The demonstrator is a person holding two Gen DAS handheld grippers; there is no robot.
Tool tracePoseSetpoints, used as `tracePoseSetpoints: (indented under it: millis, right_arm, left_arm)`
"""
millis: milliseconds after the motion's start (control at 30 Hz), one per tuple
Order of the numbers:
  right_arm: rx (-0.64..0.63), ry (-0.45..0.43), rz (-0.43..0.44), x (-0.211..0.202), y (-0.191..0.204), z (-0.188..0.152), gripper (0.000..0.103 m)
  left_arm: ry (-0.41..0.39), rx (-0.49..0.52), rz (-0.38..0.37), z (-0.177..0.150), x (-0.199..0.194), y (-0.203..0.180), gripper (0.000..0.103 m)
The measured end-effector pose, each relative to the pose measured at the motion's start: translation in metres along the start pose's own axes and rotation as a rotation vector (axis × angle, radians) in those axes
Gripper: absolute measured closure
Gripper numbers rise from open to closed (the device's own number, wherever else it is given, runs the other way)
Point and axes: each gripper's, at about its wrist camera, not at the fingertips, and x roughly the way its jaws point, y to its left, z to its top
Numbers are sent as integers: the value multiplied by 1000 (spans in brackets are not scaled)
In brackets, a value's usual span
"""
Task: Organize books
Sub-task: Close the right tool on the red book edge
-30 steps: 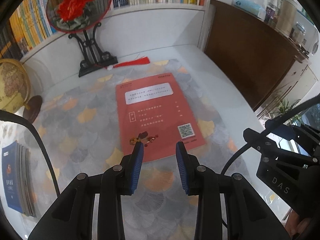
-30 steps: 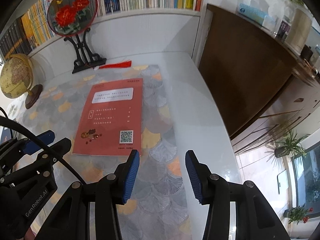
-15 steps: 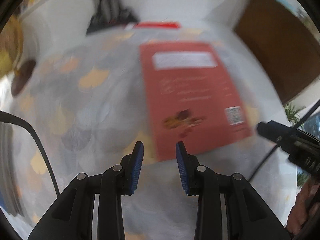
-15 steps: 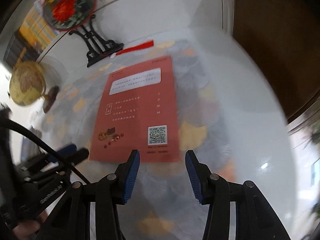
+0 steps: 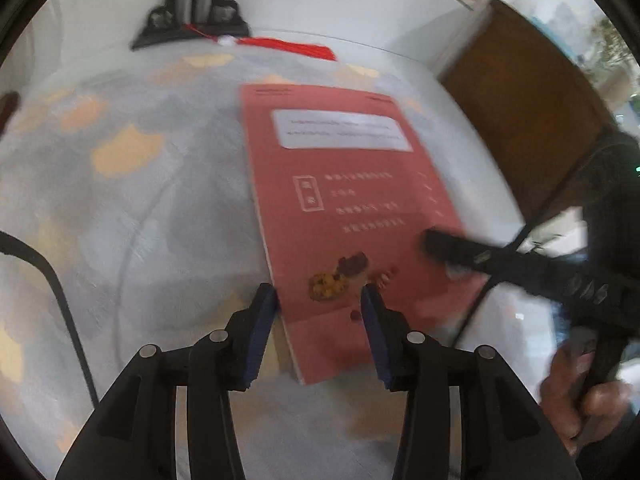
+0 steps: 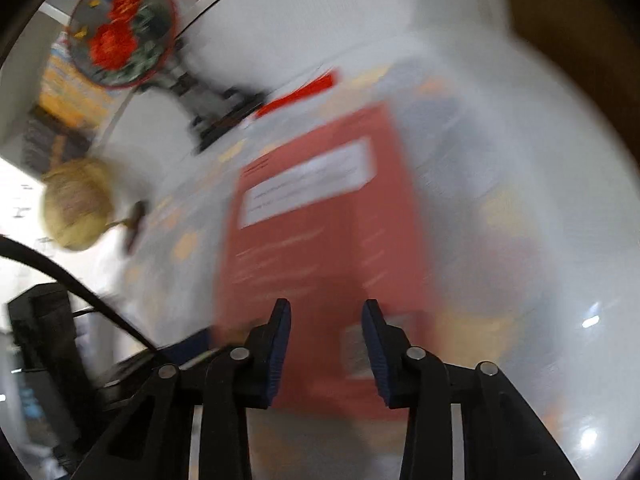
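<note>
1. Both grippers lower and nearer than a second ago; thin red paperback book (image 5: 344,208) now fills each view.
2. Lying flat on grey-and-yellow patterned table mat (image 5: 132,200), near red tassel (image 5: 288,45).
3. Left gripper (image 5: 318,312): jaws opening, straddling near-left corner, no pinch.
4. Right gripper (image 6: 326,332): jaws closing over near edge, gripping nothing.
5. Likely light, floppy, glossy; best pinched at near edge or spine corner.
</note>
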Motion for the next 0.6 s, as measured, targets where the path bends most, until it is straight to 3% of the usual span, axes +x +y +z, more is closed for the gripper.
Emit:
tracePoseSetpoints:
  millis: [33,100,200,367,433,533,600]
  right_arm:
    - [3,25,18,4,4,-7,70]
    - [-76,21,-45,-2,20,-27,71]
    - [-131,-71,-117,-28,23,-38,71]
    - [-65,-77,-186,-31,-14,2,66]
    - [-41,-48,-190,-17,-28,15,65]
    - [-15,-45,-118,-15,-31,14,61]
    - [-44,-48,-161,-14,-22,5,61]
  left_arm:
    - [8,3,-9,-6,-2,-2,63]
    - [20,47,13,-22,-6,-8,63]
    - [8,16,14,-33,-14,-6,63]
    - [-46,-1,51,-21,-15,-8,63]
    - [-28,-5,56,-15,-6,-6,63]
    - [-35,-48,36,-13,-3,-2,62]
    - [-40,-65,32,-15,-2,2,62]
